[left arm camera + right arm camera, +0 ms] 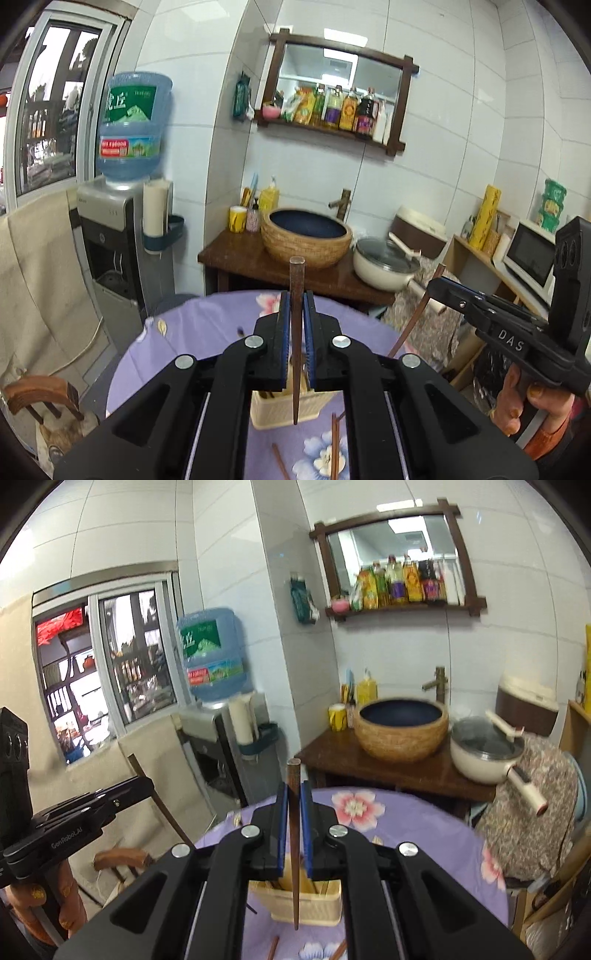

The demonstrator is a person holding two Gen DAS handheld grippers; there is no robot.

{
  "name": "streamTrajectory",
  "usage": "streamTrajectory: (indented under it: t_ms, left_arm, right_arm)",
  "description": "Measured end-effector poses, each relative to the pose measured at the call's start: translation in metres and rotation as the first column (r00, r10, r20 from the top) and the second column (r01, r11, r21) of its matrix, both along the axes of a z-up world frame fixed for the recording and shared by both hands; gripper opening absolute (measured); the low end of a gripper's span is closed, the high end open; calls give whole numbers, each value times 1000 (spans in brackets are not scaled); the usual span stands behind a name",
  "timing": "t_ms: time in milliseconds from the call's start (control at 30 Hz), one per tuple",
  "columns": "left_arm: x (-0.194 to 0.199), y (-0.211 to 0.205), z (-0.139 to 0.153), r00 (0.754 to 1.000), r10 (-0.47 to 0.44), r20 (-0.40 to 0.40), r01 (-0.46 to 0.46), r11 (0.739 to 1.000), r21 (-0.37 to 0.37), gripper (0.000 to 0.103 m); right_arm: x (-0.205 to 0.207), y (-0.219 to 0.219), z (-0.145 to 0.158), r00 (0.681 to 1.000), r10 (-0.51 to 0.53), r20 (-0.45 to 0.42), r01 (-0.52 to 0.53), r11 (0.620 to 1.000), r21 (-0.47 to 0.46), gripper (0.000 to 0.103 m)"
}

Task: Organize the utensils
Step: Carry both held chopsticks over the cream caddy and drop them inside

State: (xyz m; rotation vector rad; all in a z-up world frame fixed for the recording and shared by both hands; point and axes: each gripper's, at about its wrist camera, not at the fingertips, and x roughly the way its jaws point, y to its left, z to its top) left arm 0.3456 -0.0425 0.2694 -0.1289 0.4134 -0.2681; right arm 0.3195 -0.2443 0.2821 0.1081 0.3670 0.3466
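My left gripper [296,310] is shut on a dark brown chopstick [296,280], held upright with its tip down over a cream utensil basket [280,413] on the purple flowered table [207,332]. My right gripper [293,801] is shut on another dark chopstick [294,775], tip down over the same basket [306,904], which holds several pale utensils. The right gripper also shows in the left wrist view [434,286], holding its chopstick [410,325]. The left gripper also shows in the right wrist view [144,782]. Loose chopsticks [334,446] lie on the cloth in front of the basket.
Behind the table stand a wooden counter [240,258] with a woven basin [306,236], a white pot [384,266] and a water dispenser [122,236]. A wooden chair [37,395] is at the left. A shelf with a microwave [528,251] is at the right.
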Motion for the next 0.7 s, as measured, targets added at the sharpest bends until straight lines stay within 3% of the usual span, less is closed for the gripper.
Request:
streamTrajectory:
  t_ms: [133, 233, 433, 700]
  left_arm:
    - [17, -8, 23, 998, 51, 45, -52, 998, 19, 7]
    - [37, -10, 16, 999, 54, 8, -54, 999, 3, 7]
    - [65, -14, -37, 993, 102, -58, -100, 994, 41, 7]
    - [84, -25, -115, 979, 75, -187, -66, 996, 54, 7]
  right_arm:
    - [17, 5, 9, 998, -42, 43, 43, 999, -14, 7]
    - [32, 10, -8, 997, -68, 30, 69, 997, -27, 7]
    - [58, 15, -71, 994, -86, -71, 83, 996, -42, 7]
    - [68, 19, -121, 983, -88, -159, 81, 995, -50, 7]
